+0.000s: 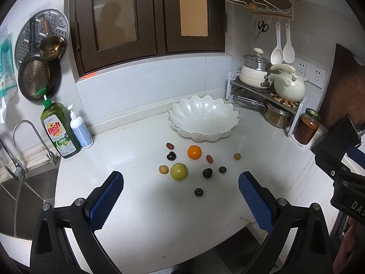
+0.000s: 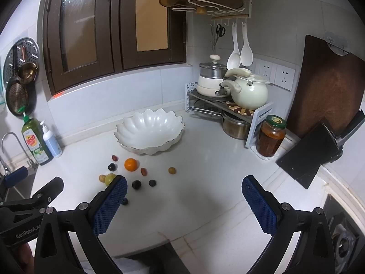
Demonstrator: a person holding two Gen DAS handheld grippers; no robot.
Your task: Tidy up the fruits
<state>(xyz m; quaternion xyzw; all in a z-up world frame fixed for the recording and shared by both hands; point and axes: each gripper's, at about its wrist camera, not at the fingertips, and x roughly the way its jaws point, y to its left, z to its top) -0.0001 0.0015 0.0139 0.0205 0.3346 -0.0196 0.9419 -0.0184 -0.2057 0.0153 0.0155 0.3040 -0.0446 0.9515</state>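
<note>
nothing sorted yet: the white bowl point(image 1: 203, 116) at frame centre sits empty, fruits like the orange point(image 1: 194, 152) lie on the bench point(image 1: 141, 205) below it; left gripper point(image 1: 180, 199) and right gripper point(image 2: 183, 205) both spread wide, holding nothing.

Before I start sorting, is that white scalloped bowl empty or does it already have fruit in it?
Empty. The white scalloped bowl shows only bare interior in both views; the orange and other fruits lie on the countertop in front.

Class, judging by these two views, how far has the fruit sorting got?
Done: nothing; the white bowl looks empty. In hand: nothing; left gripper and right gripper hover open. Left: every fruit, including the orange and green fruit, lies on the counter.
</note>
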